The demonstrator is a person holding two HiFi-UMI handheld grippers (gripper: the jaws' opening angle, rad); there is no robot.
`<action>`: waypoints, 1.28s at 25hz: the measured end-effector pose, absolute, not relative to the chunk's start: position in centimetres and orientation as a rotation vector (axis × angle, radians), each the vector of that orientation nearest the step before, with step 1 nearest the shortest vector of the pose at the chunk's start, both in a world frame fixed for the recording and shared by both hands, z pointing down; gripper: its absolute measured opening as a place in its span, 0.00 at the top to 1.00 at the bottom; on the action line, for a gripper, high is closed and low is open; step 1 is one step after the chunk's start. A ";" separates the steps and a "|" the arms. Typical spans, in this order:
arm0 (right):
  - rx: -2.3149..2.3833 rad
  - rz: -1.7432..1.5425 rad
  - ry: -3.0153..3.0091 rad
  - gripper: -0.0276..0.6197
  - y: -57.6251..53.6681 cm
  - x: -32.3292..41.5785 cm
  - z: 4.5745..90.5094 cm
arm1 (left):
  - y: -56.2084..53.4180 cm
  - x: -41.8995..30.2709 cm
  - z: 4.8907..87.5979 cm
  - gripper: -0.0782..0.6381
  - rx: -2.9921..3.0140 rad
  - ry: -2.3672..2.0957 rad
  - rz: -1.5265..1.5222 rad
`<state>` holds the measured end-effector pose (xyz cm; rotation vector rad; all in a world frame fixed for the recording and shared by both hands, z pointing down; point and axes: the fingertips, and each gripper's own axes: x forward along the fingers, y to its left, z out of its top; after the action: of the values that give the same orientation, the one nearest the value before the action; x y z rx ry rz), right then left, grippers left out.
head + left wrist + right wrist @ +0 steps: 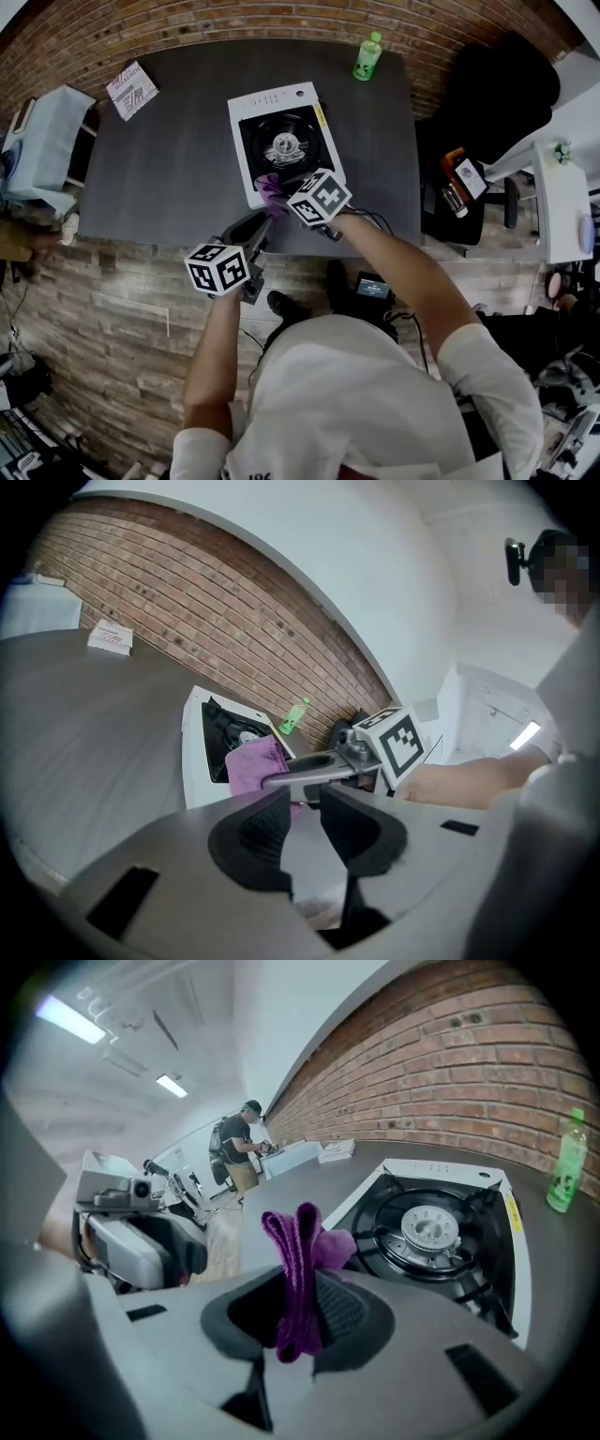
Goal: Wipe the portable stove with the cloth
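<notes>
in the head view the marker cube of the right gripper (278,201) covers the near right corner of the white portable stove with a black burner well (258,105). it also hides most of the purple folded cloth (270,185). whether the cloth touches the stove cannot be told.

the right gripper view shows that gripper's fingers (341,1307) pinching the cloth. its folded top stands up above them and its lower end is lost in the gap. the cloth is over the stove's near left corner.

the left gripper (305,810) hangs over the near edge of the dark grey bench (169,169), just beside the right one. its fingers (260,833) are slightly spread with nothing between them.

one green plastic bottle (367,56) stands at the bench's far edge; how full it is cannot be made out. there is one stove with one burner, one cloth, and one printed packet (132,89) at the far left corner. a person (239,1152) stands small and dim in the background.
</notes>
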<state>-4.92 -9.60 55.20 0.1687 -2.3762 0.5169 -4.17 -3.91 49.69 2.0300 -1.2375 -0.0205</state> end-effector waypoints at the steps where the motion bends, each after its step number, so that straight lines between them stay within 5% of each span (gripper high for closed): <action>1: 0.194 0.540 -2.363 0.82 -10.1 -5.0 55.5 | -3.9 -4.3 49.7 0.75 2.029 -1.239 -0.023; 32: 0.609 0.744 -2.146 0.82 -16.7 3.2 57.1 | -5.9 -2.0 49.3 0.75 2.080 -1.159 -0.027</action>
<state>3.16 -16.73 57.10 0.6093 -2.1464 0.7443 -2.05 -5.93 49.29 2.0798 -1.1587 -0.0270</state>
